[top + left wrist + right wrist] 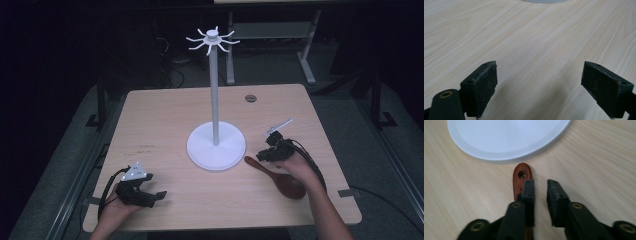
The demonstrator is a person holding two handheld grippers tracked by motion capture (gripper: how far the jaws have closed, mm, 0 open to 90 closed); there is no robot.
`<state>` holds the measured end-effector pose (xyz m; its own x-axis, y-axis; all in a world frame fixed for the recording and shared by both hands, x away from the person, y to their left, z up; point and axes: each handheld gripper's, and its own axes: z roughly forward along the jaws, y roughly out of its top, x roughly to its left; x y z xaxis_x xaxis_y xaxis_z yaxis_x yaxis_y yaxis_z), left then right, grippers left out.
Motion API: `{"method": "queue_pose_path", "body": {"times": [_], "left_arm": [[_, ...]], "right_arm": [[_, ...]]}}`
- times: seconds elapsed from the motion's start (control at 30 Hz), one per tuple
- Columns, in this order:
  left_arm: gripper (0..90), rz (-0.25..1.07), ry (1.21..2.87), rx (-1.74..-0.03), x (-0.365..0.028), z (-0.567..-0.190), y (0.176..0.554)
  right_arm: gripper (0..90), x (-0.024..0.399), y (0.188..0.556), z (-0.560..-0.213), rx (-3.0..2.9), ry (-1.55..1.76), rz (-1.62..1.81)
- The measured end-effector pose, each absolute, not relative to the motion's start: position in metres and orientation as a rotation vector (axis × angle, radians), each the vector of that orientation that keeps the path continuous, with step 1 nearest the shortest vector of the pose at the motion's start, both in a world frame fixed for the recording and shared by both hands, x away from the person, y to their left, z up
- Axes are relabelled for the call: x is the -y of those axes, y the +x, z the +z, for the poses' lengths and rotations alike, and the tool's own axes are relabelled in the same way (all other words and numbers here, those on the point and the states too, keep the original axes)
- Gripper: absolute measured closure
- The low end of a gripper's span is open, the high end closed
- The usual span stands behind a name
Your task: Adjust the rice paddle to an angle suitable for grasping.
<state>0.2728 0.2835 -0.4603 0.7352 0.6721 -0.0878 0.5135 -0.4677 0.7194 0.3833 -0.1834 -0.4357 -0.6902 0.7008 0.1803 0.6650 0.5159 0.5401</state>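
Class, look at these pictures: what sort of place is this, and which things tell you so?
Probably a lab or workshop recording bench: a pale wooden table on a dark carpeted floor, a second metal-framed desk behind it, and black cables trailing across the floor.

White stand [216, 145] mid-table, sides free

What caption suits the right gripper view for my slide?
Right claw slightly open above wooden spoon handle beside white stand base.
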Motion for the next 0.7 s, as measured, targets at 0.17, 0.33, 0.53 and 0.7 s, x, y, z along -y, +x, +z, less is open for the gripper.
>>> {"method": "queue_pose_path", "body": {"times": [0.17,0.33,0.53,0.7], "left_arm": [[13.0,0.266,2.178,-0.891,-0.285,-0.460,0.274],[13.0,0.267,2.174,-0.897,-0.283,-0.459,0.272],[13.0,0.276,2.187,-0.891,-0.283,-0.459,0.271],[13.0,0.273,2.186,-0.889,-0.282,-0.459,0.271]], "right_arm": [[60.4,0.198,0.376,-0.428,-2.670,1.224,0.922],[56.6,0.202,0.370,-0.426,-2.708,1.198,0.880],[51.9,0.203,0.364,-0.424,-2.758,1.134,0.855],[50.1,0.200,0.358,-0.421,-2.812,1.048,0.777]]}}
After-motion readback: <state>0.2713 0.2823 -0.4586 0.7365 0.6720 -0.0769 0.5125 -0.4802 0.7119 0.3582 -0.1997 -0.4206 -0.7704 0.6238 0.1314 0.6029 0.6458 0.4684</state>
